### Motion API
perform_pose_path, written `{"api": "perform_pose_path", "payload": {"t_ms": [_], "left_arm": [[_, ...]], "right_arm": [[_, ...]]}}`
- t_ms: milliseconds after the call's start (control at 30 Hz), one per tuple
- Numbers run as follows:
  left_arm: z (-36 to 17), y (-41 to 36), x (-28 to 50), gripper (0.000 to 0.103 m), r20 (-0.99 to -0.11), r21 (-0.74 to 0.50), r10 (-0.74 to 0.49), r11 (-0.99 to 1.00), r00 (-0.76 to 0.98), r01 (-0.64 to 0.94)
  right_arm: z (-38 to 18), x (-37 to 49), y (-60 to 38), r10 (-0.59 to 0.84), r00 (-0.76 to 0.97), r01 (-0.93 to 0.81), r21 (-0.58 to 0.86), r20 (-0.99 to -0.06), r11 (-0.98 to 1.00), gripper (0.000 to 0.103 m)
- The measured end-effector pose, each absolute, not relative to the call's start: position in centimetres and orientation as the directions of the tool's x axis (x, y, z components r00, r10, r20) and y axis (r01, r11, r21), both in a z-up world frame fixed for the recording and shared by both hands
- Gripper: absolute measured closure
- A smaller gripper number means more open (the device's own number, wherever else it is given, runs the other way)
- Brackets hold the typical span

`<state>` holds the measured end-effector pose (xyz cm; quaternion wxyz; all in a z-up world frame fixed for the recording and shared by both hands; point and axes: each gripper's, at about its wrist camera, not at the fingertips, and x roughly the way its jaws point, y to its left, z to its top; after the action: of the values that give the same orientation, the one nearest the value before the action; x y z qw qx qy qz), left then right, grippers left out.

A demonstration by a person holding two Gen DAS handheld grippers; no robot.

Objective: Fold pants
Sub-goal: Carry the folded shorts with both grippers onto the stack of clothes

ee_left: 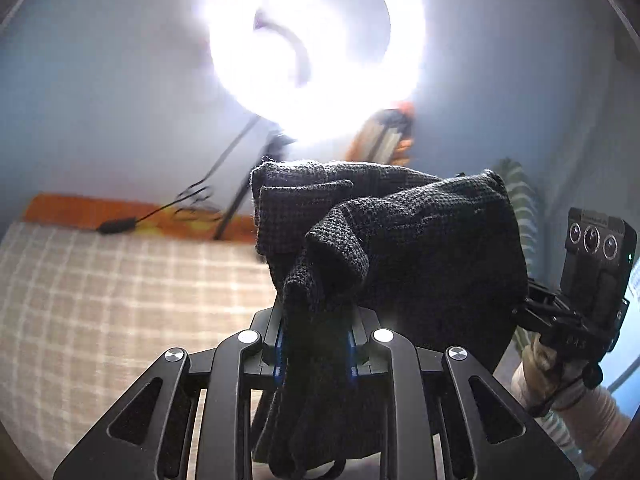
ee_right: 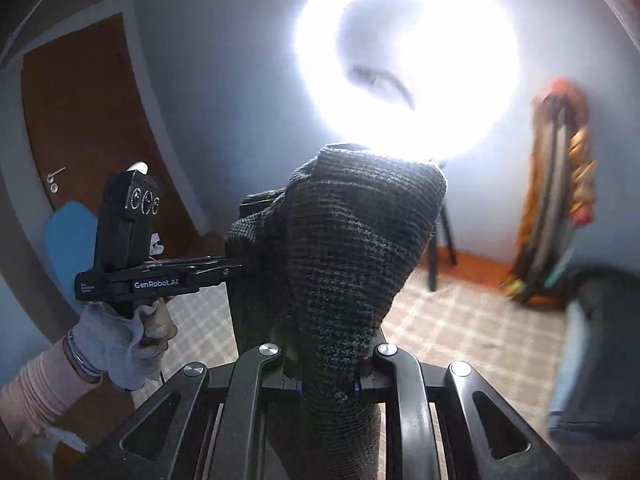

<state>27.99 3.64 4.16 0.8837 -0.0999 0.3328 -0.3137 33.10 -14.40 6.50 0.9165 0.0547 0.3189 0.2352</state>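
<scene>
The dark knitted pants (ee_left: 420,248) hang bunched and lifted in front of the left wrist camera. My left gripper (ee_left: 316,320) is shut on a fold of them, and the cloth hides its fingertips. At the right edge my right gripper (ee_left: 524,308), held by a gloved hand, bites into the same cloth. In the right wrist view the pants (ee_right: 352,240) drape over my right gripper (ee_right: 328,360), which is shut on them. To the left, my left gripper (ee_right: 236,268) clamps the fabric's edge.
A bright ring light (ee_right: 408,60) on a tripod glares behind the pants. Below lies a checked beige cover (ee_left: 100,300) with a black cable box (ee_left: 116,226). A brown door (ee_right: 80,120) stands left, a colourful bundle (ee_right: 560,200) leans on the wall, and a dark bag (ee_right: 600,340) sits right.
</scene>
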Motion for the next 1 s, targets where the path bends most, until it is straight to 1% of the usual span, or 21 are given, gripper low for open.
{"api": "perform_pose_path", "payload": {"t_ms": [300,433,600,800,1000], "left_arm": [[8.1,-7.1,25.9,0.083,-0.482,-0.345,-0.707,0.696,0.517,0.630],[9.3,-12.9,26.2,0.083,-0.469,-0.333,-0.738,0.657,0.486,0.677],[10.0,-18.3,27.2,0.083,-0.454,-0.306,-0.759,0.625,0.468,0.718],[8.7,-23.4,29.7,0.083,-0.449,-0.309,-0.775,0.601,0.444,0.737],[5.3,-27.7,33.5,0.084,-0.487,-0.304,-0.752,0.623,0.444,0.721]], "right_arm": [[11.4,26.2,-24.0,0.348,0.767,-0.296,0.184,-0.539,0.937,0.089],[12.6,24.7,-28.9,0.297,0.795,-0.235,0.183,-0.528,0.955,0.089],[13.7,23.8,-34.4,0.246,0.821,-0.181,0.175,-0.515,0.968,0.089],[13.5,25.4,-40.6,0.227,0.822,-0.148,0.188,-0.522,0.971,0.089],[10.0,30.0,-45.9,0.234,0.802,-0.119,0.236,-0.550,0.964,0.089]]}}
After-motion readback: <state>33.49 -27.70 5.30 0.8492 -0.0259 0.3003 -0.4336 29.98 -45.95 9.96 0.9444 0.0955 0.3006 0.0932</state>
